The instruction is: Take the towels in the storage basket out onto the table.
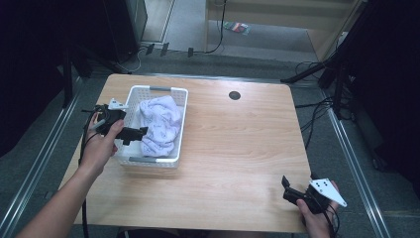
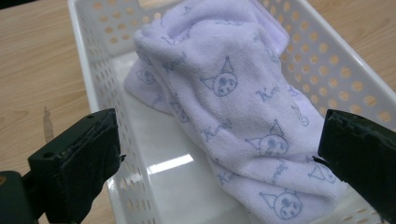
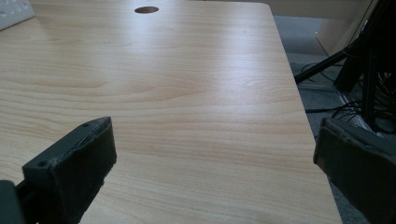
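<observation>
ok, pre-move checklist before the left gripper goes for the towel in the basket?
1. Left gripper jaws open: ok, wide apart.
2. Lilac printed terry towel between the jaws' line: ok, straight ahead.
3. Towel inside the white perforated plastic basket: ok, lying crumpled in it.
4. Near jaw clear of the basket wall: not ok, it sits over the rim in the left gripper view.
5. Right gripper out of the way: ok, open, at the near right corner of the light wooden table.
6. Contact with the towel: cannot tell.
</observation>
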Action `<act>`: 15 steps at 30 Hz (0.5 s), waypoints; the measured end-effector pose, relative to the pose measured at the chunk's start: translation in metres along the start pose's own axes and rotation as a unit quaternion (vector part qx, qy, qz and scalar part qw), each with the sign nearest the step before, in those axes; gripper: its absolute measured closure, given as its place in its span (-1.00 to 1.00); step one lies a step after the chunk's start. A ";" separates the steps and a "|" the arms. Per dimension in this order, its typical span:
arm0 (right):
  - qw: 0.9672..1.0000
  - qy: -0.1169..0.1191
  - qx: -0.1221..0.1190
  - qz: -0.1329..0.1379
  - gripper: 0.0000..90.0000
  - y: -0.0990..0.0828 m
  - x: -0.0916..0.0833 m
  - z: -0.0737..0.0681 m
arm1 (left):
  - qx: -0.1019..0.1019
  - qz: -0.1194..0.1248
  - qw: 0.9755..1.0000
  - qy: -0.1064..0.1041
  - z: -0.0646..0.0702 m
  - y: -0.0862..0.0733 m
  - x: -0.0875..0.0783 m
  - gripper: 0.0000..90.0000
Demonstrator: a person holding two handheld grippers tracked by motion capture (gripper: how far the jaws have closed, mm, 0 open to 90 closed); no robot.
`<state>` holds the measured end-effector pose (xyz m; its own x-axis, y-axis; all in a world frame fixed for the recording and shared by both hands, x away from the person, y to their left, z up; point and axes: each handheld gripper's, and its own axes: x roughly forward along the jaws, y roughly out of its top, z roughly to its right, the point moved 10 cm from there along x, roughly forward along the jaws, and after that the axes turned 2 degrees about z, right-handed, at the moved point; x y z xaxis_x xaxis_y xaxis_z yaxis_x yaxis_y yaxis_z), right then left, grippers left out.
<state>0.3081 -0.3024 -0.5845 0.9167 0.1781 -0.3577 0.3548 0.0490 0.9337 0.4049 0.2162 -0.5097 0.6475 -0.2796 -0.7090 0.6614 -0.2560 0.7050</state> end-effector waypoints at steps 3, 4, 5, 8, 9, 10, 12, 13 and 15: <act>1.000 0.000 0.000 -0.001 -1.00 0.000 0.000 0.000 | 0.002 -0.016 1.000 -0.008 0.005 0.002 0.006 -1.00; 1.000 0.000 0.000 -0.002 -1.00 0.000 0.000 0.000 | 0.002 -0.021 1.000 -0.013 0.007 0.003 0.009 -1.00; 1.000 0.000 0.000 -0.002 -1.00 0.000 0.000 0.000 | 0.003 -0.026 1.000 -0.014 0.008 0.004 0.011 -1.00; 1.000 0.000 0.000 -0.003 -1.00 0.000 0.000 0.000 | -0.012 -0.037 0.999 -0.017 0.012 0.006 0.020 -1.00; 1.000 0.000 0.000 -0.003 -1.00 0.000 0.001 0.000 | -0.014 -0.040 0.999 -0.018 0.013 0.007 0.022 -1.00; 1.000 -0.001 0.001 -0.003 -1.00 0.000 0.001 0.000 | -0.015 -0.043 0.999 -0.021 0.015 0.008 0.025 -1.00; 1.000 0.000 0.002 -0.003 -1.00 0.000 0.001 0.000 | -0.012 -0.053 0.998 -0.032 0.020 0.008 0.030 -1.00; 1.000 -0.001 0.001 -0.003 -1.00 0.000 0.001 0.000 | -0.013 -0.060 0.998 -0.036 0.022 0.007 0.032 -1.00; 1.000 -0.001 0.001 -0.005 -1.00 -0.001 0.001 0.000 | -0.014 -0.069 0.997 -0.033 0.023 0.008 0.036 -1.00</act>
<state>0.3090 -0.3026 -0.5855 0.9137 0.1751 -0.3667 0.3640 0.0485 0.9302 0.4252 0.1828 -0.5294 0.5237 -0.3049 -0.7955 0.7529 -0.2711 0.5996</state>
